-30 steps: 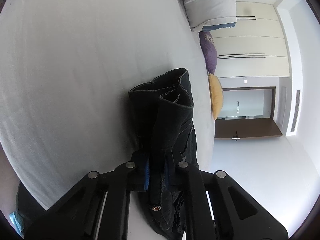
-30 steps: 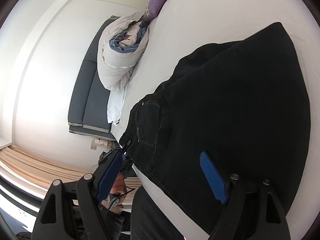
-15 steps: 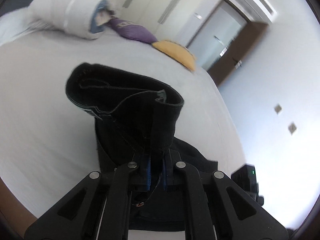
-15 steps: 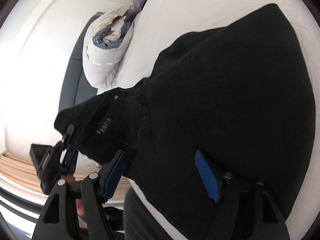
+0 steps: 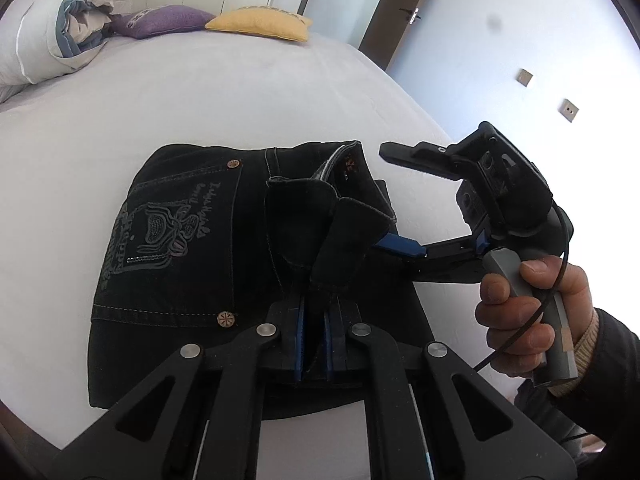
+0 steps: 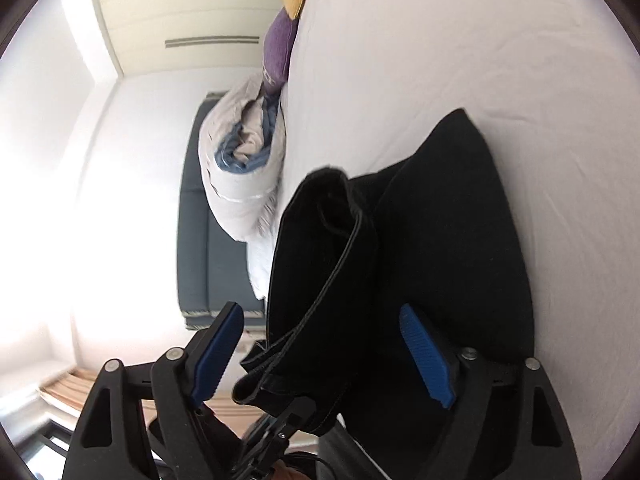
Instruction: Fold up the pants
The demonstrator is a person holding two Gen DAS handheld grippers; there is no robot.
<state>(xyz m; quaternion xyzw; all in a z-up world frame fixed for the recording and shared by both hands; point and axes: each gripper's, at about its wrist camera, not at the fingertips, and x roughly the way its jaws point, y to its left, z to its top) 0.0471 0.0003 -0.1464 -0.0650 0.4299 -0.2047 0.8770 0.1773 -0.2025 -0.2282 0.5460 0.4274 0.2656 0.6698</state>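
Note:
Black denim pants (image 5: 188, 248) lie folded on the white bed (image 5: 224, 92), with an embroidered back pocket facing up. My left gripper (image 5: 314, 332) is shut on a raised fold of the waistband end (image 5: 340, 240) and holds it above the folded stack. My right gripper (image 5: 394, 204) is open at the pants' right edge, its lower blue pad (image 5: 400, 246) against the fabric. In the right wrist view the pants (image 6: 440, 248) fill the space between my open right gripper's (image 6: 320, 352) pads, and the lifted fold (image 6: 312, 264) hangs in front.
A rolled grey duvet (image 5: 52, 28), a purple cushion (image 5: 160, 20) and a yellow cushion (image 5: 260, 24) lie at the head of the bed. Wardrobe doors and a door stand behind. The bed's right edge (image 5: 416, 108) is near my right hand.
My left gripper swung over with the waistband end and brought it onto the folded stack. My right gripper stayed open at the pants' edge and tilted.

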